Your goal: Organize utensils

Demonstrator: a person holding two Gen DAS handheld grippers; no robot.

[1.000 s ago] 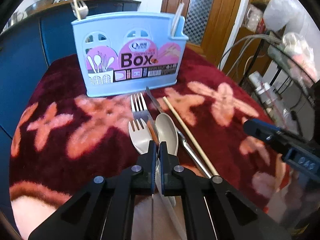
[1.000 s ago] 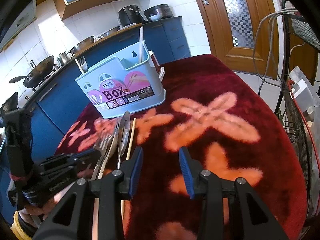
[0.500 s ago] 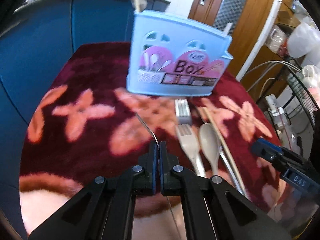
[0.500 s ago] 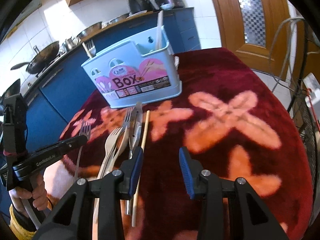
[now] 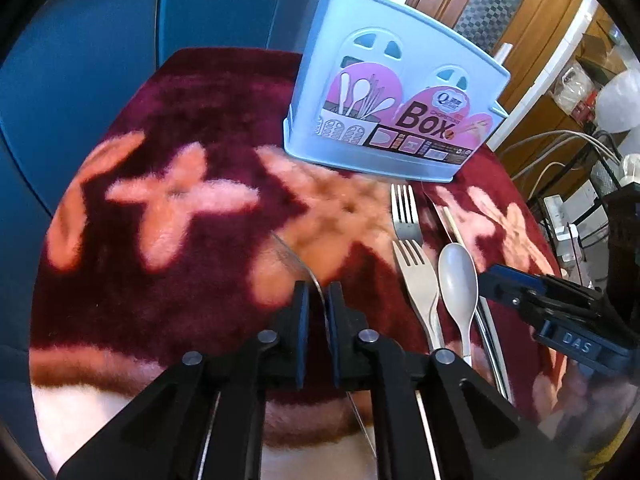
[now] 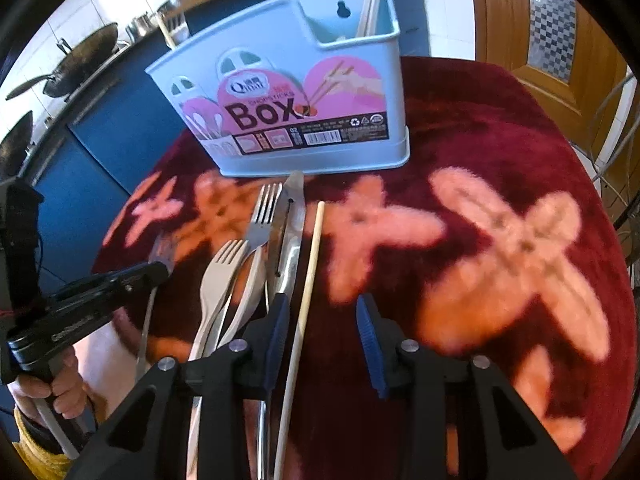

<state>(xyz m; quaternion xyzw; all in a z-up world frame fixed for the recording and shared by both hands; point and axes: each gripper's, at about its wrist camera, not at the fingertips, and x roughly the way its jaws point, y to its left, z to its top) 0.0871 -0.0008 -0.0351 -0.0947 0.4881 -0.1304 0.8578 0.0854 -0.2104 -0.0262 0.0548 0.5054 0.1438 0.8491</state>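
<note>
Metal fork in your left gripper (image 5: 316, 300), lifted clear of the mat, short of the box (image 5: 394, 100).

Item: metal fork (image 6: 160, 256), thin, stiff, light, polished and slippery; your left gripper pinches its narrow handle edge-on, so it may pivot or slide; keep the squeeze firm, tines up, and lower it into the box's left section. Your right gripper (image 6: 322, 326) hangs spread and empty over the near end of the chopstick (image 6: 308, 292). Still on the mat (image 6: 500, 160), in a row just near the box: steel fork (image 6: 262, 216), beige fork (image 6: 220, 276), spoon (image 5: 458, 276), knife (image 6: 290, 232), chopstick. The plastic pieces are light and less slick; take each by mid-handle. The chopstick is thin, round and likely to roll.
</note>
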